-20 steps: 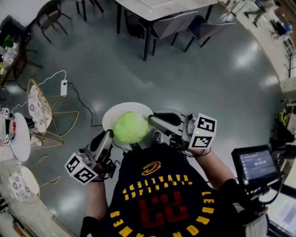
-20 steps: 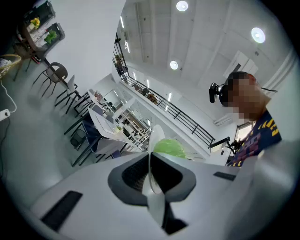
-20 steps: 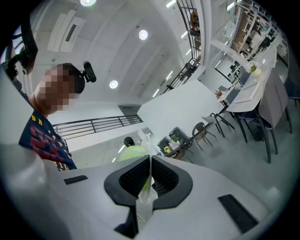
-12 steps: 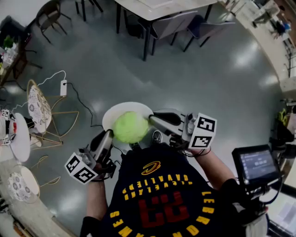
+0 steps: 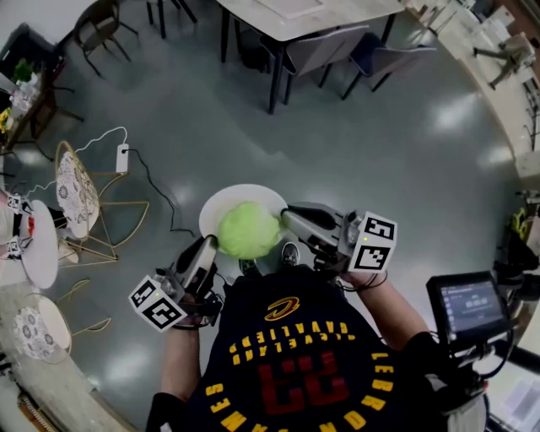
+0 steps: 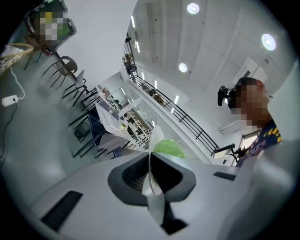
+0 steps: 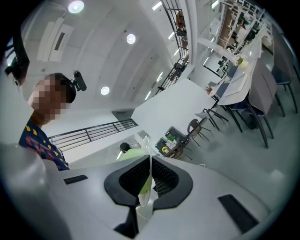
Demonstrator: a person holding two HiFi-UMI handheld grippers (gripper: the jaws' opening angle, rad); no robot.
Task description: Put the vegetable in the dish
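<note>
A round pale green leafy vegetable [image 5: 249,230] lies on a white dish [image 5: 224,202] held up in front of the person's chest, above the floor. My left gripper [image 5: 209,250] is shut on the dish's near-left rim. My right gripper [image 5: 289,220] is shut on its right rim. In the left gripper view the dish edge [image 6: 151,140] runs thin between the jaws of the left gripper [image 6: 151,164], with the vegetable [image 6: 168,148] just beyond. In the right gripper view the right gripper [image 7: 149,166] pinches the dish rim [image 7: 146,143], and the vegetable [image 7: 130,153] shows to the left.
Grey glossy floor lies below. A table [image 5: 287,21] with dark chairs [image 5: 316,51] stands at the top. At the left are a gold wire chair [image 5: 80,202], a white power adapter [image 5: 122,158] with its cable, and small round tables [image 5: 38,249]. A screen [image 5: 468,308] sits at the lower right.
The dish with the vegetable and both grippers sit slightly further right in the head view. Both grips are unchanged.
</note>
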